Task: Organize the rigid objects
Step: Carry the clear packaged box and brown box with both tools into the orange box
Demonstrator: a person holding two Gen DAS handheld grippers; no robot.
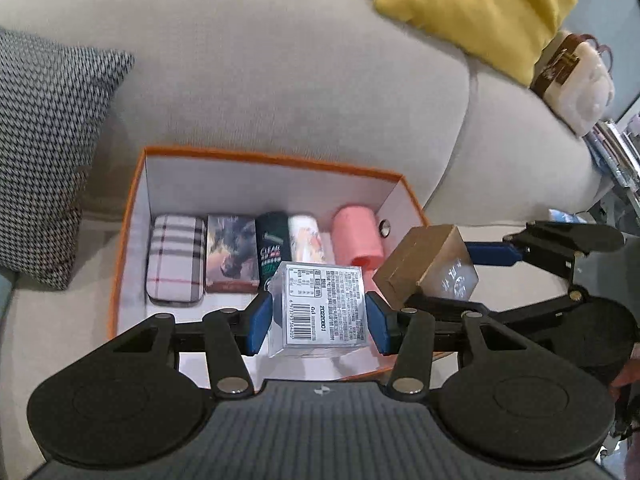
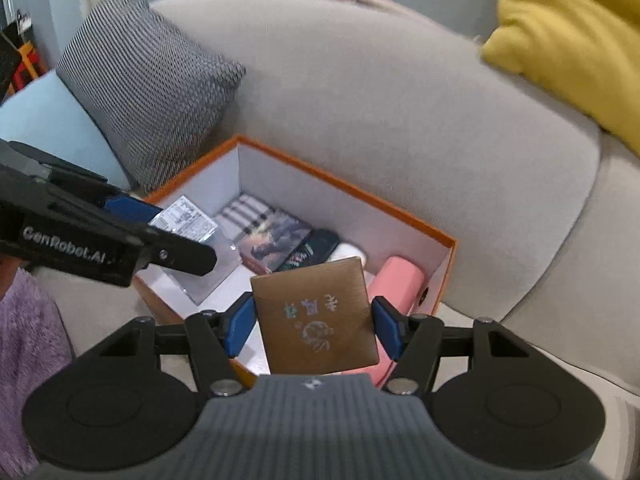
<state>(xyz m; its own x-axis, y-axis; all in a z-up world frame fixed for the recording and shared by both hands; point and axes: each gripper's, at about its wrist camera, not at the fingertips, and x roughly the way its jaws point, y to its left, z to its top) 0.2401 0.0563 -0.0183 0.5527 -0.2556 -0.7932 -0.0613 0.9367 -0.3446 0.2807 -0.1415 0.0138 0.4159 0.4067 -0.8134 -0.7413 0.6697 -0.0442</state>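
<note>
My left gripper (image 1: 319, 312) is shut on a clear plastic box with a white barcode label (image 1: 324, 304) and holds it above the near half of an orange storage box (image 1: 272, 158) with white walls. To its right, my right gripper (image 1: 440, 276) is shut on a gold-brown box (image 1: 428, 264). The right wrist view has the right gripper (image 2: 314, 320) pinching that gold-brown box (image 2: 316, 316) by its sides over the orange box (image 2: 344, 188). The left gripper (image 2: 176, 232) carries the clear box (image 2: 188, 220) at left. A plaid case (image 1: 176, 260), a picture box (image 1: 232, 256), a dark bottle (image 1: 272, 248), a white item (image 1: 306, 240) and a pink roll (image 1: 356, 240) line the orange box's floor.
The orange box rests on a beige sofa seat (image 1: 280, 80). A houndstooth cushion (image 1: 48, 152) stands at its left, beside a light blue cushion (image 2: 52, 140). A yellow cushion (image 1: 480, 8) and a fluffy white bag (image 1: 572, 80) are at the right. Purple fuzzy fabric (image 2: 24, 360) is near left.
</note>
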